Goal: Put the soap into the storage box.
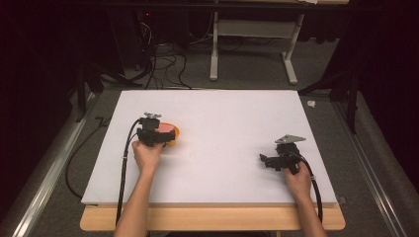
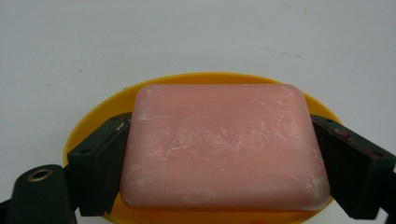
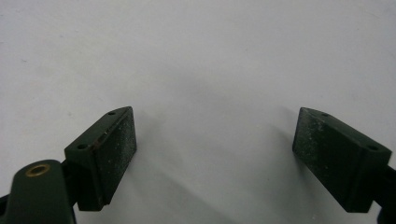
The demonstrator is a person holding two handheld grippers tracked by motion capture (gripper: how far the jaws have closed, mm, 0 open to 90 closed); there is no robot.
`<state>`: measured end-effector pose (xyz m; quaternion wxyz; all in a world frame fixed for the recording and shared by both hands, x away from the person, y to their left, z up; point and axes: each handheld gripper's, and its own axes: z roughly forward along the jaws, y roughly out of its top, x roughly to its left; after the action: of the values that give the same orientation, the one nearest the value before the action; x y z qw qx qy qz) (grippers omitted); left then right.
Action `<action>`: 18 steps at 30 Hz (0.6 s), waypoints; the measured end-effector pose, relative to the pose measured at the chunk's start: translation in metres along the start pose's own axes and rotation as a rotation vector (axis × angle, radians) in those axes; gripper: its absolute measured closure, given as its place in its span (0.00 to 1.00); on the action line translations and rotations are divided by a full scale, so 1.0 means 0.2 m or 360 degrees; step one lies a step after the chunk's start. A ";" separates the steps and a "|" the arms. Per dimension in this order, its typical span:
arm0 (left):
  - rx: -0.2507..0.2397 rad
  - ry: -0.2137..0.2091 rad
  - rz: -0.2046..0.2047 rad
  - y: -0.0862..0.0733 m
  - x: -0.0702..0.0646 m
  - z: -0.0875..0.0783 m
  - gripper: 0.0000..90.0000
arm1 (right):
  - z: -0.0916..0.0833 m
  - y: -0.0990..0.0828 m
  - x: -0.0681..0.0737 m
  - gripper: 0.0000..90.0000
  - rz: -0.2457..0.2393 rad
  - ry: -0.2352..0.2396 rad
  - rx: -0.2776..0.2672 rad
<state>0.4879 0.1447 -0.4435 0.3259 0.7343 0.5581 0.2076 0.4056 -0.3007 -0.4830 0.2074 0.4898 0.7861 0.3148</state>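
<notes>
Plainly unmarked pink soap (image 2: 224, 147) in left claw (image 2: 219, 154).

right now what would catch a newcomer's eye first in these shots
The pink soap bar stands out first: it lies in a yellow-orange dish at the left of the white board, with the left gripper jaws pressed against its two sides. Next comes the right gripper, off at the board's right, its jaws wide apart over bare white surface with nothing between them.

Orange dish (image 2: 93, 121): floor hidden under pink soap (image 2: 224, 144); near rim cut by frame bottom. From above, left gripper (image 1: 154, 136) covers most of both.
</notes>
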 end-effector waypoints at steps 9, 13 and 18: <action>0.0017 0.0005 -0.0004 0.00 0.00 0.01 0.15 | 0.00 0.00 0.00 0.16 -0.0004 -0.0002 0.0001; 0.0040 0.0012 0.0009 -0.01 0.00 0.02 0.15 | 0.00 0.00 0.00 0.16 -0.0004 -0.0002 0.0001; 0.0021 0.0011 -0.0003 0.00 0.00 0.01 0.15 | 0.00 0.00 0.00 0.16 0.0000 -0.0002 0.0000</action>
<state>0.4888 0.1443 -0.4451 0.3193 0.7353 0.5612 0.2061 0.4055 -0.3007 -0.4830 0.2080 0.4900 0.7859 0.3145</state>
